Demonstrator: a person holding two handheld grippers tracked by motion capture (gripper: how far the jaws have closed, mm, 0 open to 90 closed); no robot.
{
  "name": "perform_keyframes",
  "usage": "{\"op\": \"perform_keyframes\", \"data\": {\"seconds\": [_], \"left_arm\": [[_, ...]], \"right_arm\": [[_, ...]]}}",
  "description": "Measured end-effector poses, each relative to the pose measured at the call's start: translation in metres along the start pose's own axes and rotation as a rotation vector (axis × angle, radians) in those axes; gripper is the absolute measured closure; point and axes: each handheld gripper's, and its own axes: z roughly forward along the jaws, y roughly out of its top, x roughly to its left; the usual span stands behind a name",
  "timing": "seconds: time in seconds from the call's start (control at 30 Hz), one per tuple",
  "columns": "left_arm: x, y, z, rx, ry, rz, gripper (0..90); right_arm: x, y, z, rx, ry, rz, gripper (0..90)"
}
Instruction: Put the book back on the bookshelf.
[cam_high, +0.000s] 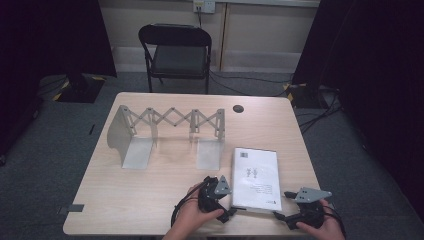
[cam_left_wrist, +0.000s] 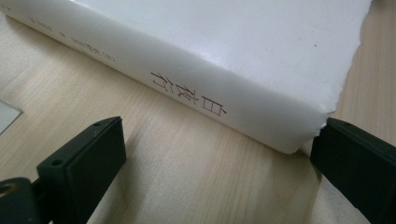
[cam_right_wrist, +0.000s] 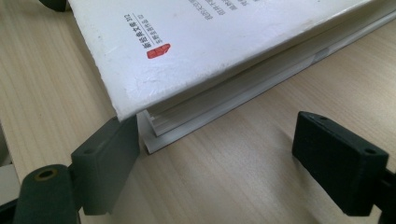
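Observation:
A white book (cam_high: 256, 177) lies flat on the wooden table (cam_high: 150, 195), near the front right. My left gripper (cam_high: 233, 212) is at the book's near left corner, jaws wide apart. In the left gripper view the spine with red characters (cam_left_wrist: 187, 91) runs across; one jaw of the left gripper (cam_left_wrist: 222, 140) rests against the book's corner, the other stands apart on bare wood. My right gripper (cam_high: 283, 205) is open at the near right corner. In the right gripper view the right gripper (cam_right_wrist: 217, 133) has one jaw tucked at the corner of the cover (cam_right_wrist: 196, 42), the other well clear.
A grey metal expanding book rack (cam_high: 165, 135) stands at the middle of the table, to the left behind the book. A dark cable hole (cam_high: 238, 108) is at the table's far side. A black folding chair (cam_high: 177, 50) stands beyond the table. Cables lie on the floor (cam_high: 310, 115).

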Motion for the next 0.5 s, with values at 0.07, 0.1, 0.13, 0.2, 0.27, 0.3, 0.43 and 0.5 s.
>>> {"op": "perform_keyframes", "data": {"seconds": [0.07, 0.1, 0.13, 0.2, 0.27, 0.3, 0.43, 0.5], "left_arm": [[0.000, 0.000, 0.000, -0.004, 0.000, -0.003, 3.0], [0.000, 0.000, 0.000, -0.004, 0.000, -0.003, 3.0], [0.000, 0.000, 0.000, -0.003, 0.000, -0.003, 3.0], [0.000, 0.000, 0.000, -0.004, 0.000, -0.003, 3.0], [0.000, 0.000, 0.000, -0.001, 0.000, 0.000, 3.0], [0.000, 0.000, 0.000, -0.001, 0.000, 0.000, 3.0], [0.000, 0.000, 0.000, 0.000, 0.002, -0.004, 2.8], [-0.001, 0.001, 0.001, 0.007, 0.011, -0.008, 1.8]], "right_arm": [[0.001, 0.000, 0.000, -0.002, -0.003, 0.005, 14.6], [0.001, 0.000, 0.000, -0.002, -0.003, 0.004, 14.6], [0.001, 0.000, 0.000, -0.003, -0.004, 0.004, 14.6], [0.002, 0.000, 0.000, -0.002, -0.008, 0.009, 14.4], [0.003, 0.000, 0.000, -0.001, -0.008, 0.008, 14.2], [0.004, -0.001, -0.001, -0.001, -0.008, 0.009, 14.5], [0.009, -0.001, -0.005, -0.006, -0.005, 0.008, 33.4], [0.011, -0.001, -0.005, -0.014, 0.006, -0.006, 36.4]]}}
